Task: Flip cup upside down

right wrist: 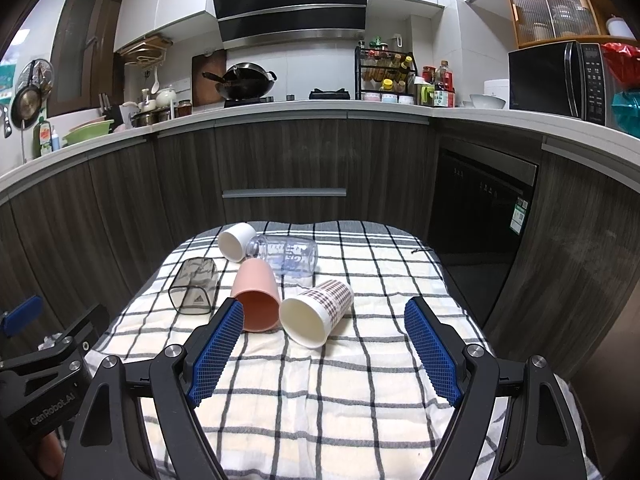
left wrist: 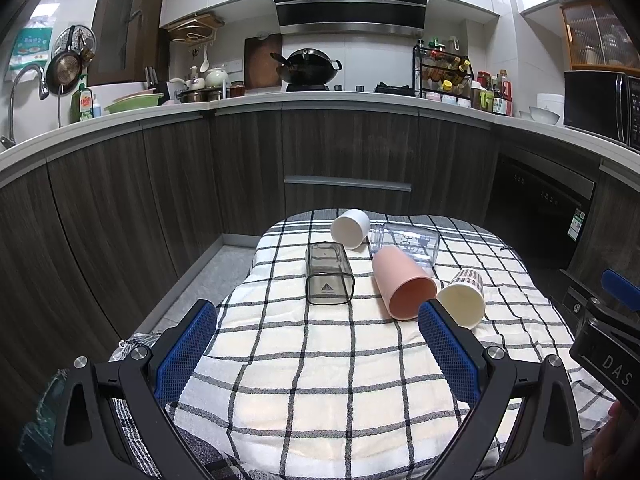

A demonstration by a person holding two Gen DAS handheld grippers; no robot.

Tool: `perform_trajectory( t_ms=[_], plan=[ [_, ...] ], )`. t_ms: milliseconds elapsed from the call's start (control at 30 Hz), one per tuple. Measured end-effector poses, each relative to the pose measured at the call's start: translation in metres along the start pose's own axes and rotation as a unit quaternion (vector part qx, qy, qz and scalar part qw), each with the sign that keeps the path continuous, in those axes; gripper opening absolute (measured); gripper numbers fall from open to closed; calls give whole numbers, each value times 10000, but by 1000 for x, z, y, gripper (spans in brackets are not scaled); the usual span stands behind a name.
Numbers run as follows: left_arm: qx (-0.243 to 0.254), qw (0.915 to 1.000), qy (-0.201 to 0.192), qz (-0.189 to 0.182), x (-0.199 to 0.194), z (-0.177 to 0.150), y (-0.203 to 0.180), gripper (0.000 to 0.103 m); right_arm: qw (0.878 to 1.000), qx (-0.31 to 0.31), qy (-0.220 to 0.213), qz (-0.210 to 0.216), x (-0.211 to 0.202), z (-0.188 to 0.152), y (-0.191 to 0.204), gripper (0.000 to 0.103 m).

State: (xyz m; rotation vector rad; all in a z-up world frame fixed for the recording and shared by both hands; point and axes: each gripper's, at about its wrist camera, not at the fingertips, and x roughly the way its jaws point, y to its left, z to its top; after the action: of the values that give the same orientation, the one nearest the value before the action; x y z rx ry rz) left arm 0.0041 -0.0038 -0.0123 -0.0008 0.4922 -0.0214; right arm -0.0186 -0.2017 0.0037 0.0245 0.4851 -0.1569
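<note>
Several cups lie on their sides on a checked cloth [left wrist: 320, 360] over a small table. A pink cup [left wrist: 402, 284] [right wrist: 256, 294] points its mouth at me. A patterned paper cup [left wrist: 464, 298] [right wrist: 316, 312] lies right of it. A smoky square cup [left wrist: 328, 274] [right wrist: 195, 286] lies left. A white cup [left wrist: 351, 228] [right wrist: 236, 240] and a clear glass [left wrist: 404, 242] [right wrist: 286, 256] lie behind. My left gripper [left wrist: 318, 316] is open and empty, short of the cups. My right gripper [right wrist: 324, 312] is open and empty, its jaws either side of the paper cup's mouth in the view.
Dark kitchen cabinets [left wrist: 344, 152] stand just beyond the table's far edge. A dishwasher front [right wrist: 480, 216] is at the right. The right gripper's body [left wrist: 608, 332] shows at the right edge of the left view; the left gripper's body [right wrist: 44, 360] shows at the left of the right view.
</note>
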Motion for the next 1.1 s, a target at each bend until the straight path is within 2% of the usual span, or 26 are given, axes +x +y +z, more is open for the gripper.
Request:
perform_trajectory(
  t_ms=[1100],
  plan=[
    [3, 10000, 46, 2, 1, 2, 0, 103, 10000, 30, 3, 1, 1, 2, -3, 82]
  ],
)
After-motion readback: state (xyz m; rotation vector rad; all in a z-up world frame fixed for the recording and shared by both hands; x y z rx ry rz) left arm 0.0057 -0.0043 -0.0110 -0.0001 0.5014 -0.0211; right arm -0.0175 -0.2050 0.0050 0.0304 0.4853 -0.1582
